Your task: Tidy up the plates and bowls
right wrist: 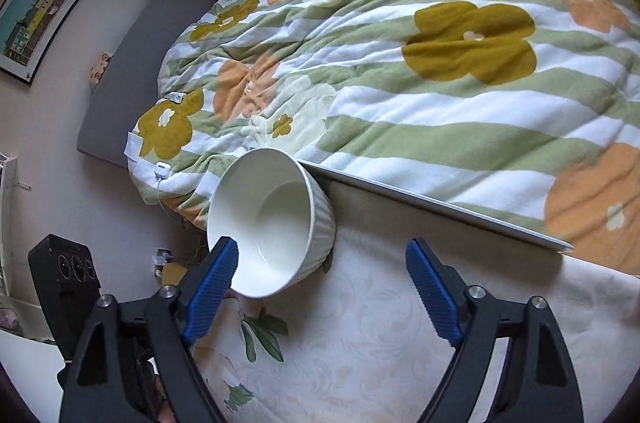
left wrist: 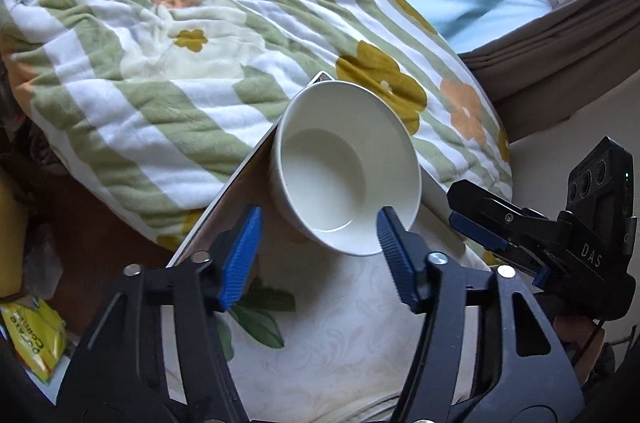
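A yellow snack packet [left wrist: 34,335], lettering too skewed to read, lies at far left. The left gripper [left wrist: 316,255] hangs spread and empty just short of the white ribbed bowl [left wrist: 348,167], which sits upright at the table's [left wrist: 340,335] corner beside the flowered blanket [left wrist: 168,71] (likely the next pick). The right gripper [right wrist: 320,287], marked "DAS", is also spread, gripping nothing.

bowl [left wrist: 346,167] on table [left wrist: 340,323] corner | blanket [left wrist: 168,63] behind table
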`<state>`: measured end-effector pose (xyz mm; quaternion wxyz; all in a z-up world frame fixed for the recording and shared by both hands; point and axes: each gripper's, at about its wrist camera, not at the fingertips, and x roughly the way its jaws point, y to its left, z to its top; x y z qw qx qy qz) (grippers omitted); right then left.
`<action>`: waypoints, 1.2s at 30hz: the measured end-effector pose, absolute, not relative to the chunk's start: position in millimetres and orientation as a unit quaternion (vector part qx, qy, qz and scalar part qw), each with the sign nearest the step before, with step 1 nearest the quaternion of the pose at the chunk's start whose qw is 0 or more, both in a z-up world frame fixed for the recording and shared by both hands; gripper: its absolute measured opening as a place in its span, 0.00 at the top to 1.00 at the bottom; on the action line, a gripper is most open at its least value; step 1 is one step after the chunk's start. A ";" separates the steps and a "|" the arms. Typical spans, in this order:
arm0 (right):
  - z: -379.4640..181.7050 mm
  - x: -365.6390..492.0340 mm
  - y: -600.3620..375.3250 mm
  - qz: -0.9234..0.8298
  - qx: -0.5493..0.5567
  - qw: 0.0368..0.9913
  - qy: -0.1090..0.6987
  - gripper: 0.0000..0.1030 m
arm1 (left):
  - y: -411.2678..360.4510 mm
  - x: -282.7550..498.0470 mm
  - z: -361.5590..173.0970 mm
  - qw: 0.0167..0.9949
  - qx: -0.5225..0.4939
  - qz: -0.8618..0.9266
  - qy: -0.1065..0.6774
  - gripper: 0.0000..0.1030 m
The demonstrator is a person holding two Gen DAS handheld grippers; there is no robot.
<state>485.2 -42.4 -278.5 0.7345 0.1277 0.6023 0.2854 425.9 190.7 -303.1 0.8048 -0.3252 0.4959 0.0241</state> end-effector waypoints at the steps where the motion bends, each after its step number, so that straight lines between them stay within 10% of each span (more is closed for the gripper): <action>1: -283.2 487.5 -39.3 0.286 0.127 0.731 0.606 0.33 | 193.6 428.5 -308.9 0.802 -0.329 0.024 0.498 0.54; 12: -313.7 489.0 -8.7 0.300 0.103 0.717 0.620 0.79 | 206.7 440.4 -326.6 0.800 -0.328 0.033 0.502 0.79; 36: -205.8 398.8 -88.7 0.311 0.133 0.781 0.525 0.80 | 119.9 355.9 -193.7 0.874 -0.226 0.004 0.429 0.79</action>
